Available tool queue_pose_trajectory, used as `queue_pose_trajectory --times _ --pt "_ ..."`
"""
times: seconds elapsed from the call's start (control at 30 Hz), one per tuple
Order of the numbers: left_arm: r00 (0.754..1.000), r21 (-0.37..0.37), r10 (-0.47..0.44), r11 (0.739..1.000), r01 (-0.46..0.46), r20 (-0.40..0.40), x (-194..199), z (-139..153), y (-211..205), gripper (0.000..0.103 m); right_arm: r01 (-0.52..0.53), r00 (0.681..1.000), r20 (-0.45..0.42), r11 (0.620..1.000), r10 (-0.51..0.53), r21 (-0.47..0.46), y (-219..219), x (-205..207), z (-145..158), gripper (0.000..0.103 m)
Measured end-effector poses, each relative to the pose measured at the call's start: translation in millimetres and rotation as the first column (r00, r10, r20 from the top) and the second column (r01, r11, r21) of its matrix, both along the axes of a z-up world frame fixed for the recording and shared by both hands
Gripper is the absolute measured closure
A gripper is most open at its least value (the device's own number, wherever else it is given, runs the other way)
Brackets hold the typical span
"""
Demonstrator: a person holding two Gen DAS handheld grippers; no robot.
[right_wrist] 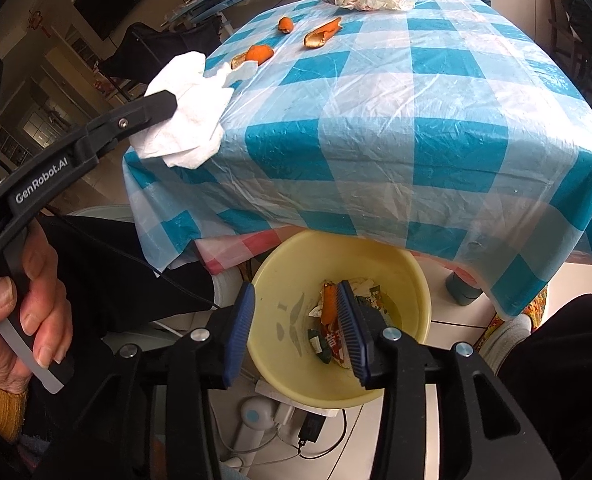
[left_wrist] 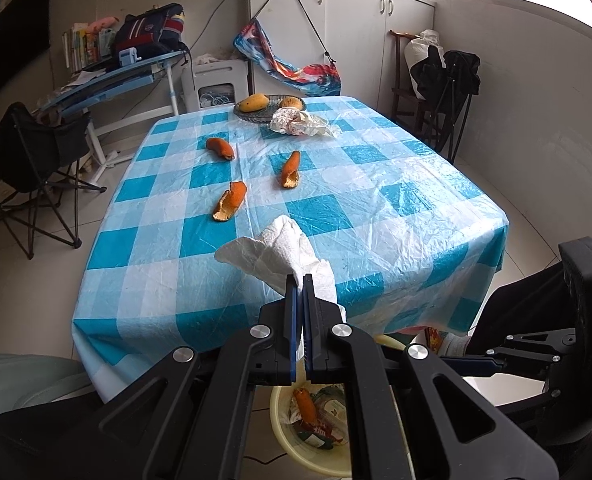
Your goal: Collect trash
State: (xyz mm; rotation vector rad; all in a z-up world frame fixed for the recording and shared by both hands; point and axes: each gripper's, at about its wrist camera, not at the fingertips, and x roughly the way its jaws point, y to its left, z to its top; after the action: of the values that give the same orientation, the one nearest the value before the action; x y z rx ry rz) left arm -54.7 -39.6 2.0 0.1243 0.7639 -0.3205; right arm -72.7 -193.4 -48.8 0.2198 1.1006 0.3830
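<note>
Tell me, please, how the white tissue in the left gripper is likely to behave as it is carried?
The tissue is probably floppy: it droops in folds from the shut left gripper. It looks very light, so it may flutter or snag.

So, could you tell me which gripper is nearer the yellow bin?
Right. The right gripper hangs open directly over the bin; the left gripper holds a tissue up by the table edge.
</note>
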Motion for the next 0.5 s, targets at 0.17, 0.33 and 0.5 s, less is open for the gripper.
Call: queue_pose_trajectory --times 0.17,0.33,0.5 --pt "0.994 0.023 -0.064 0.998 0.066 -0.085 -3.9 -14.7 -12.6 0.098 0.050 0.994 0.100 0.999 -0.049 0.000 -8.5 -3.7 17.6 0.053" --pt "0.996 0.039 -0.053 0.998 0.056 -0.073 -11.2 -15.1 -16.8 0.057 0.106 0.981 0.164 0.994 -0.103 -0.014 -14.8 -5.6 25.9 0.043" --pt "0.999 -0.007 0.012 1.000 -0.012 -0.043 -11.1 -4.5 -0.4 0.041 0.148 0.974 0.183 0.988 -0.137 -0.049 -15.3 -3.8 24.4 0.037"
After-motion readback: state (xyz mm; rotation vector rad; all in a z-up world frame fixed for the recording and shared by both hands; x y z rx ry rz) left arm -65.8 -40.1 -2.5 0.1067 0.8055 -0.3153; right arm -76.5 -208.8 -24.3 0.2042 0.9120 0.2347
